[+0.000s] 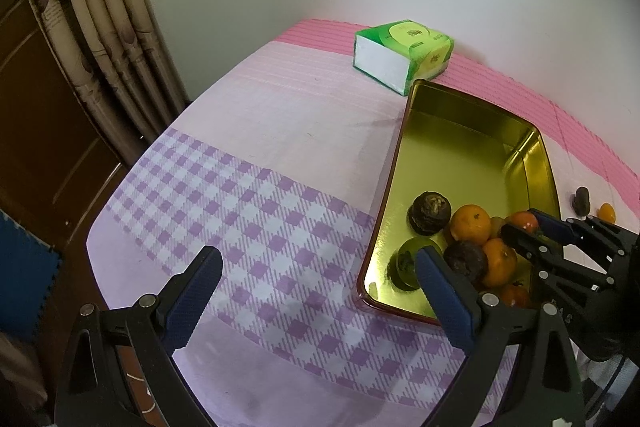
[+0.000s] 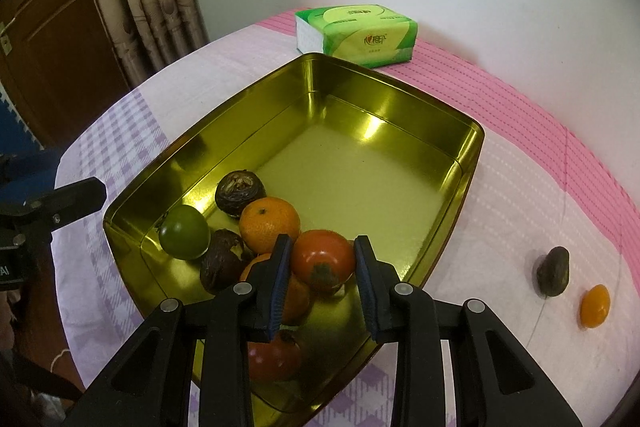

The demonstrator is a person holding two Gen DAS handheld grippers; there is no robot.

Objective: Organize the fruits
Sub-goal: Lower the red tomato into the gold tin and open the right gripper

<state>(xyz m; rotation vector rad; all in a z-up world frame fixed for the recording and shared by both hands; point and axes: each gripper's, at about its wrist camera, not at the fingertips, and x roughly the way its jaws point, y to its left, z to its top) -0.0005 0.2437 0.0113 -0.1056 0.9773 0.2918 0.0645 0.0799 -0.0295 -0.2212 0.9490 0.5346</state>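
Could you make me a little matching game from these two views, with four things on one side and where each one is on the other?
Things:
1. red-orange fruit
2. green fruit
3. tissue pack
4. small orange fruit

Places:
A. on the pink stripe, beyond the gold tin
B. on the cloth outside the tin, beside a dark fruit
C. between the jaws of the right gripper, over the tin
D. inside the tin, against its side wall

Pairs: 1-C, 2-D, 3-A, 4-B
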